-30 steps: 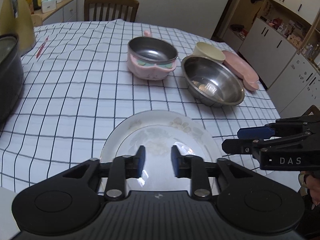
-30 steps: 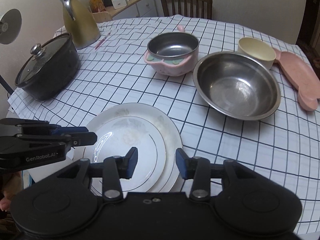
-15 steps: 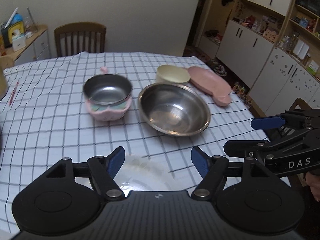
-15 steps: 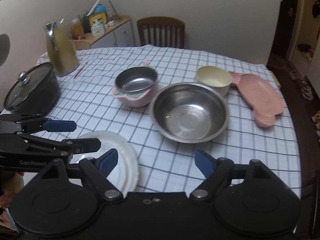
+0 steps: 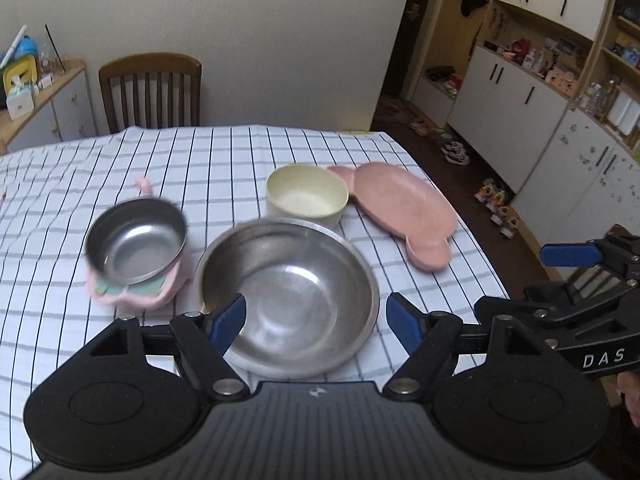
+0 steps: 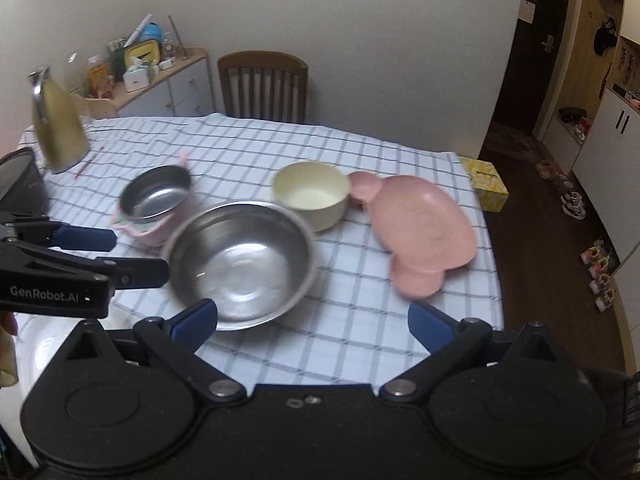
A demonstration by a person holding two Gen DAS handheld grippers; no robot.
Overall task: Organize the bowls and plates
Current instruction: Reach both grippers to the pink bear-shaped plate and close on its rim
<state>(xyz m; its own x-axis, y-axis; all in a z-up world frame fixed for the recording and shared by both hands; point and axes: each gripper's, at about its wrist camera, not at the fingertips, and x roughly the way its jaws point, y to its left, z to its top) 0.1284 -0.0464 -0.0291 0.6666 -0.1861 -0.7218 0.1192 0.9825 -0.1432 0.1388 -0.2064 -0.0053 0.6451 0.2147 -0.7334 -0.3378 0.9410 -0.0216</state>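
Note:
A large steel bowl (image 5: 292, 292) (image 6: 240, 264) sits in the middle of the checked tablecloth. Left of it a smaller steel bowl (image 5: 136, 248) (image 6: 156, 200) rests in a pink holder. Behind stand a cream bowl (image 5: 306, 196) (image 6: 310, 194) and a pink animal-shaped plate (image 5: 400, 208) (image 6: 424, 228). My left gripper (image 5: 316, 322) hovers near the large bowl, jaws opening, pads touching nothing. My right gripper (image 6: 313, 322) is opening wide over the cloth, empty. A white plate's edge (image 6: 44, 356) shows at lower left.
A gold kettle (image 6: 60, 128) and a black pot (image 6: 20, 188) stand at the table's left. A wooden chair (image 5: 150, 88) is behind the table. A yellow tissue box (image 6: 486, 184) lies past the right edge, where the floor drops away.
Both grippers have opened and lifted away from the stacked white plates, swinging right toward the bowls. The plates have slipped out of the left wrist view.

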